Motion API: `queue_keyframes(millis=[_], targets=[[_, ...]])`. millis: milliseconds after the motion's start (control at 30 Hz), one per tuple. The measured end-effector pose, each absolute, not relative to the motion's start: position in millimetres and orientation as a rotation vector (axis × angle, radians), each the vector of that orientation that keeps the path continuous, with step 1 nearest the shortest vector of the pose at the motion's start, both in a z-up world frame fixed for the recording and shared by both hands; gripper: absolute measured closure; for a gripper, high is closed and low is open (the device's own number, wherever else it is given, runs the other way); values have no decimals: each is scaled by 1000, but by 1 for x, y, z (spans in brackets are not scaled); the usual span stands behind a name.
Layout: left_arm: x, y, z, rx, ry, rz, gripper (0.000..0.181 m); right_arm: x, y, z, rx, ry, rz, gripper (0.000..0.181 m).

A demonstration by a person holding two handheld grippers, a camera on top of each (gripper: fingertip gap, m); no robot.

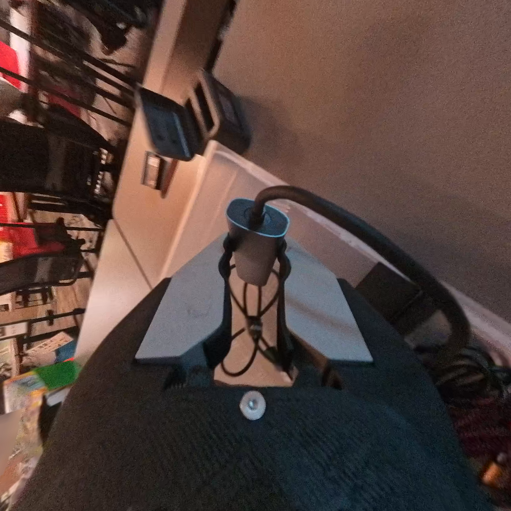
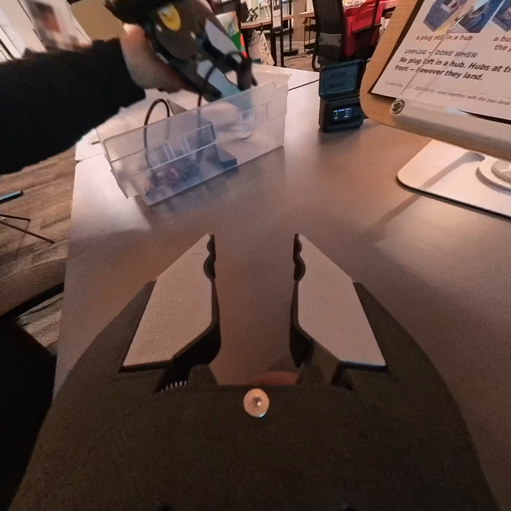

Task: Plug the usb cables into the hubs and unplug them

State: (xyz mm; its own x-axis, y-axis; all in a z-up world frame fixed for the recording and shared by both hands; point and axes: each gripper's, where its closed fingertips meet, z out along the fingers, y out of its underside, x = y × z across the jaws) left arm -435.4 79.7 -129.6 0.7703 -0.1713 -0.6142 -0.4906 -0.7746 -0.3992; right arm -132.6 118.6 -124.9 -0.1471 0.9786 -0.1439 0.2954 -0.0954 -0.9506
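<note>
1. Your left gripper [image 1: 255, 255] is clamped on a small grey USB hub [image 1: 255, 243], the fingertips [image 1: 227, 250] pinching its two narrow sides near the cable end. The hub hangs between them over the clear plastic bin [image 2: 193, 146].

2. The hub's own dark cable [image 1: 373, 237] leaves its top face and arcs stiffly off to the right and down into the bin. It looks thick and springy; expect it to tug and twist the hub as you lift.

3. The hub looks light, with a smooth, hard shell, probably slippery. You hold it on a tapering part, so it may pivot or slide under the cable's pull. Judging from this, a grip lower on the flat sides would sit firmer.

4. Thin black USB cables [image 1: 249, 326] lie looped in the bin below. These look limp and tangle-prone; take them by the rigid plug, not the cord.

5. Your right gripper [image 2: 254, 257] is wide open and holds nothing, hovering above the bare brown tabletop [image 2: 359, 221], well apart from the bin.

6. A small black device [image 2: 340, 95] with a lit screen stands beyond the bin, near a monitor stand [image 2: 442, 177].

7. The views are blurred, and the hub's ports are not visible.
</note>
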Motion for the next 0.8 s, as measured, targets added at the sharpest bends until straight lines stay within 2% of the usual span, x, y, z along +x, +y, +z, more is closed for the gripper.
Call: queue_keyframes(millis=[200, 300, 367, 500, 800], targets=[[-445, 56, 18, -2099, 326, 984, 151, -126, 132, -113, -1425, -1422, 1264, 130], [-409, 60, 78, -1997, 321, 944, 150, -122, 143, -103, -1411, -1360, 1244, 131], [-369, 71, 97, -1978, 369, 854, 150, -117, 154, -97, -1399, -1316, 1205, 132], [-279, 104, 72, -2043, 584, 701, 150, -100, 182, -79, -1372, -1170, 1137, 133], [-167, 143, -103, -2348, 1142, 621, 151, -80, 225, -73, -1411, -1008, 1047, 135]])
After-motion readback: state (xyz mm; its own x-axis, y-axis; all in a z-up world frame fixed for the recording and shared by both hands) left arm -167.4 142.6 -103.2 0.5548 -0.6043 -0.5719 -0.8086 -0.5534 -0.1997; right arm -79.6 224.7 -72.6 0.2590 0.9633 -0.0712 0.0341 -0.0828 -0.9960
